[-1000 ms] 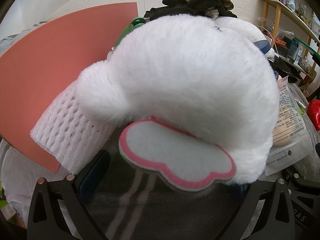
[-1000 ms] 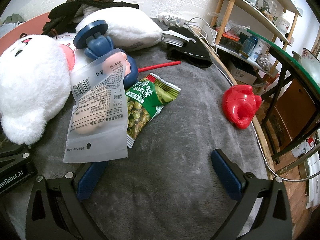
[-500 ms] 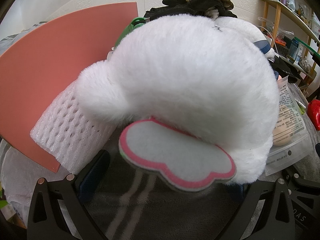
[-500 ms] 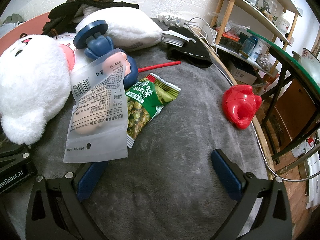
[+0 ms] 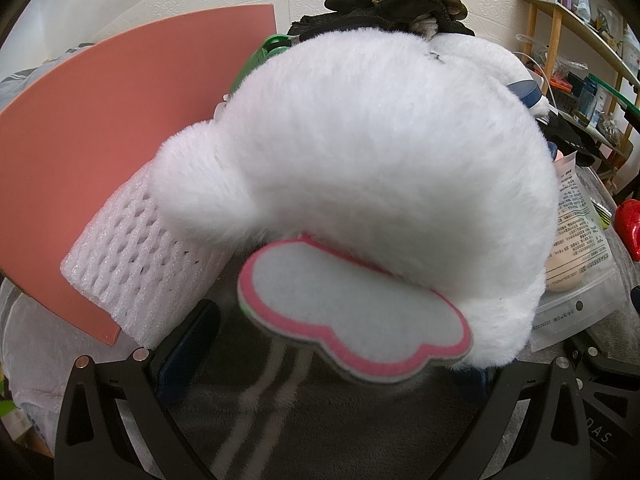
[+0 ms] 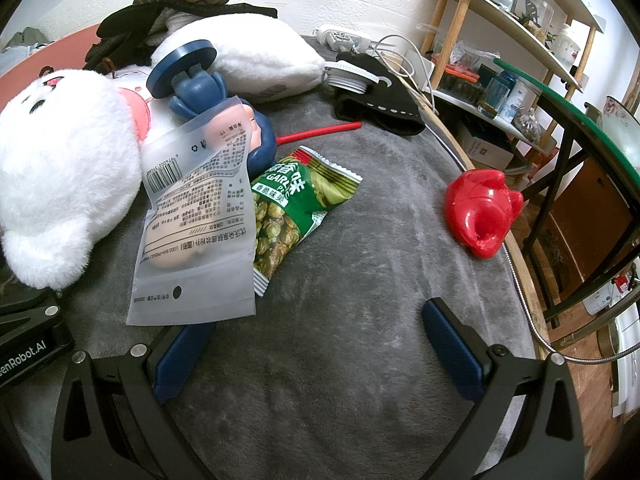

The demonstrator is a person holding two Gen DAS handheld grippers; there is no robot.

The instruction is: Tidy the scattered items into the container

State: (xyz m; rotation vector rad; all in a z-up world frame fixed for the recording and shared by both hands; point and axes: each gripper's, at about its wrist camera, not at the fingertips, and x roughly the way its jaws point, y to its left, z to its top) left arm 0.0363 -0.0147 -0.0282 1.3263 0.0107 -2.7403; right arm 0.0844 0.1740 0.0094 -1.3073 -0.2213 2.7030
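A big white plush toy [image 5: 380, 168] fills the left wrist view, its pink-edged felt foot [image 5: 352, 316] hanging over my left gripper [image 5: 332, 364]. That gripper is open; its right finger is mostly hidden behind the plush. In the right wrist view the same plush [image 6: 68, 160] lies at the left, beside a frosted pouch [image 6: 196, 236], a green snack bag [image 6: 300, 204] and a blue figure [image 6: 200, 92]. A red toy [image 6: 480, 212] sits near the right edge. My right gripper [image 6: 318, 354] is open over bare grey cloth, its left fingertip at the pouch's lower edge. No container shows clearly.
A pink board [image 5: 100, 140] and a white foam net sleeve [image 5: 132, 256] stand left of the plush. A red straw [image 6: 320, 132], black glove [image 6: 380, 108], white cap [image 6: 348, 76], white pillow [image 6: 256, 60] and cables lie at the back. Shelves [image 6: 520, 40] stand to the right.
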